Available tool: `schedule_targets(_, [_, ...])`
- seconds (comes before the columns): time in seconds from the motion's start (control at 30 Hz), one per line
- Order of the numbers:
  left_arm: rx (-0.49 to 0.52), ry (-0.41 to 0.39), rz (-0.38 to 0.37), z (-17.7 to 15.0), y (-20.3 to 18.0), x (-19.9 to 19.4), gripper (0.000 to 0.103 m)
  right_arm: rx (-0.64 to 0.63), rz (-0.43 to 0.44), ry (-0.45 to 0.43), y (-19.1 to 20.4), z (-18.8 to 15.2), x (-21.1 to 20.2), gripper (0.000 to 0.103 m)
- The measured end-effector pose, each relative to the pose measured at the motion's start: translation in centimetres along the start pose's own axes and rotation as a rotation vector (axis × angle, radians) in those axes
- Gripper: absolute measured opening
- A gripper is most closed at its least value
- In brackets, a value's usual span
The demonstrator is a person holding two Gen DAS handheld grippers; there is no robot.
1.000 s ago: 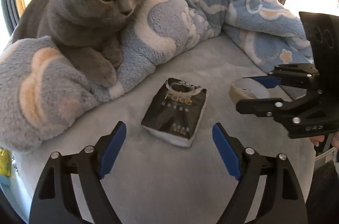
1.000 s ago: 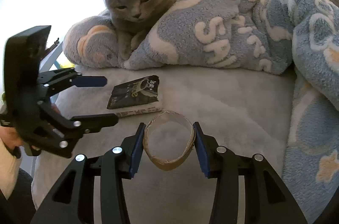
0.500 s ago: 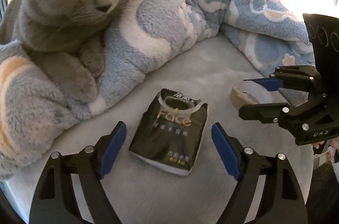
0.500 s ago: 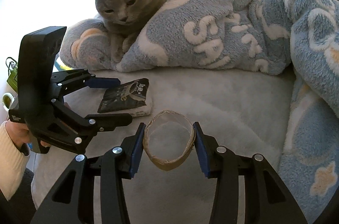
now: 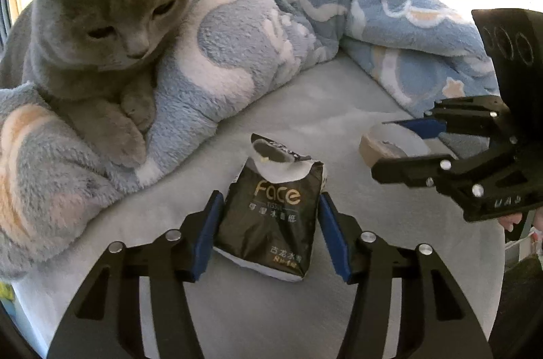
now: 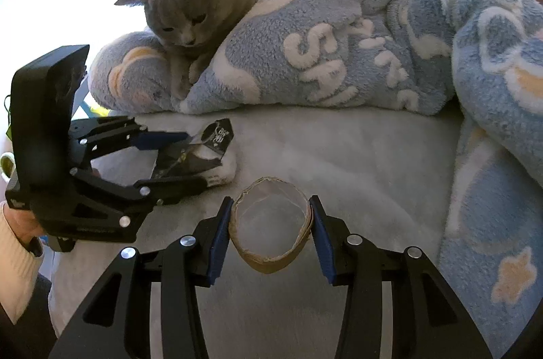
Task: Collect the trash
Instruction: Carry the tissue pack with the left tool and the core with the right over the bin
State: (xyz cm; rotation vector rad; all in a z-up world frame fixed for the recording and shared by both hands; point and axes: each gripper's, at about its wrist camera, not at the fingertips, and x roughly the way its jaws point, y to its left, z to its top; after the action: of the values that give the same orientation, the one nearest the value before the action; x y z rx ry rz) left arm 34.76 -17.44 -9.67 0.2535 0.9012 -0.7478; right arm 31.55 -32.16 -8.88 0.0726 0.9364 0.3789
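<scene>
The black tissue pack point(image 5: 271, 216) lies on the grey bed point(image 5: 339, 107), right between the two blue pads point(image 5: 205, 230) of the left tool point(image 5: 269, 231), whose jaws have just been closing in and now sit against its sides. The right tool point(image 6: 271, 223) is pinching a squashed brown cardboard ring point(image 6: 271, 257) between its pads, just beside the pack. A grey cat point(image 5: 101, 29) rests on a fluffy blue blanket point(image 5: 258, 29) behind them, looking down at the pack.
</scene>
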Motion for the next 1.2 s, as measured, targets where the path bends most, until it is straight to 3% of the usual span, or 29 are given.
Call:
schedule_targets(0.4, [0.037, 0.017, 0.037, -3.3, -2.6, -3.5, 0.059, -0.011, -0.024, -0.029, 3.1, -0.9, -2.5, 0.045])
schedule_targets(0.63, [0.024, 0.035, 0.115, -5.8, -3.5, -5.9, 0.059, -0.010, -0.042, -0.036, 5.1, -1.8, -3.0, 0.045])
schedule_targets(1.2, [-0.172, 0.020, 0.284, -12.2, -2.1, -13.7, 0.059, -0.078, -0.004, -0.037, 13.5, -4.5, -3.8, 0.045])
